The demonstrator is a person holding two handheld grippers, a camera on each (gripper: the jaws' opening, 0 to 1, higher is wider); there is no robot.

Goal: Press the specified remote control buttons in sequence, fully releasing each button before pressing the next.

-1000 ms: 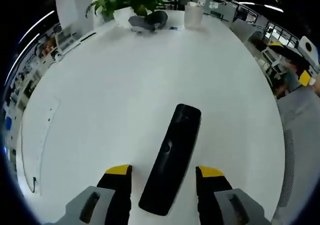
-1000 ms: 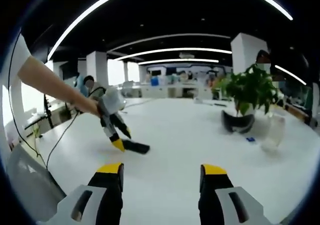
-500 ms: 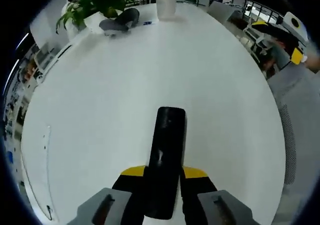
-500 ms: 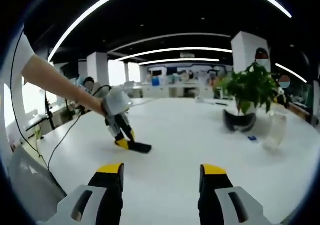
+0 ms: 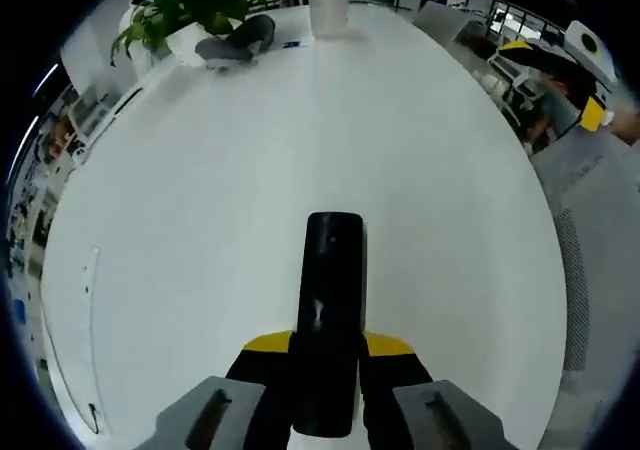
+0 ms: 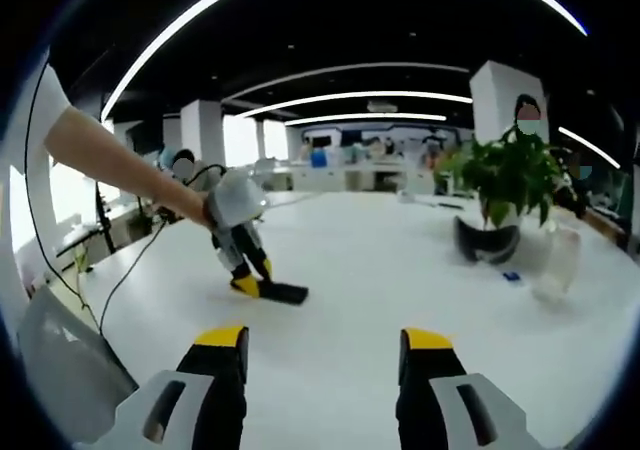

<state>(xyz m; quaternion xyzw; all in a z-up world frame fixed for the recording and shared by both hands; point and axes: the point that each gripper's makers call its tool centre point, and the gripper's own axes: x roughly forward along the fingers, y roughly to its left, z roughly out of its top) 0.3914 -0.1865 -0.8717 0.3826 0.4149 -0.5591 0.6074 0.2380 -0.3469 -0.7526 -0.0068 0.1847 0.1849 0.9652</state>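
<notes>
In the left gripper view, your left gripper (image 5: 327, 345) is clamped on the near end of the black remote control (image 5: 330, 310), which lies on the white table (image 5: 220, 200). Bare tabletop surrounds the remote; a potted plant (image 5: 195, 0) and cup (image 5: 328, 8) stand well beyond it, by the far edge.

In the right gripper view, your right gripper (image 6: 325, 338) hangs spread and holding nothing, with bare tabletop between it and the remote (image 6: 281, 292).

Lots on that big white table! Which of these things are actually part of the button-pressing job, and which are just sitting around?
Part of the job:
- black remote control, held by the left hand-held gripper
- right hand-held gripper, open, holding nothing

Just lying about:
- potted plant
- dark headset beside it
- clear cup
- white table itself
</notes>
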